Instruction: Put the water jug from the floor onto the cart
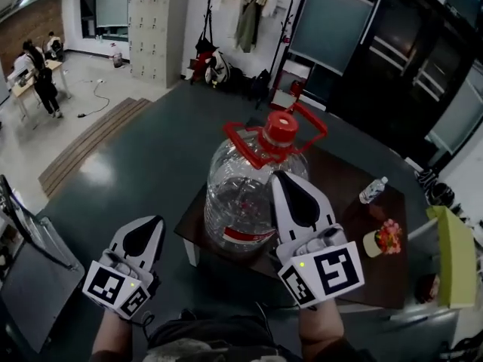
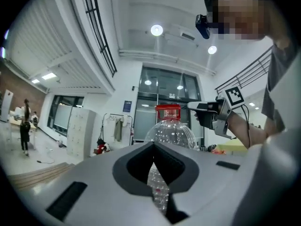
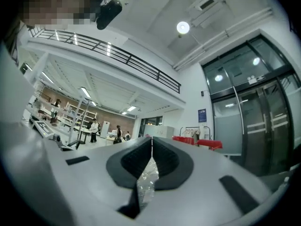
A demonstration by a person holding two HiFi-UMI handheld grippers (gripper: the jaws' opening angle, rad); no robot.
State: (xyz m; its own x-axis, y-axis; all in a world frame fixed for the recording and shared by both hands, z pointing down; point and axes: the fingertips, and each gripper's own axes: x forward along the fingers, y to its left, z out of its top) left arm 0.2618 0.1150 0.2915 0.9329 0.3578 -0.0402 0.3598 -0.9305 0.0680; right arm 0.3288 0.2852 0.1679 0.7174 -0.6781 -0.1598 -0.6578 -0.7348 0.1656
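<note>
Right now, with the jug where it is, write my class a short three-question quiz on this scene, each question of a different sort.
1. True or false: the water jug stands on the floor.
2. Pick one: the jug's cap is A) blue, B) red, C) white.
3. Fill in: the fingers of the left gripper and of the right gripper are both ____ (open or shut).

Key:
1. False; it stands on the cart, near a corner.
2. B.
3. Shut.
</note>
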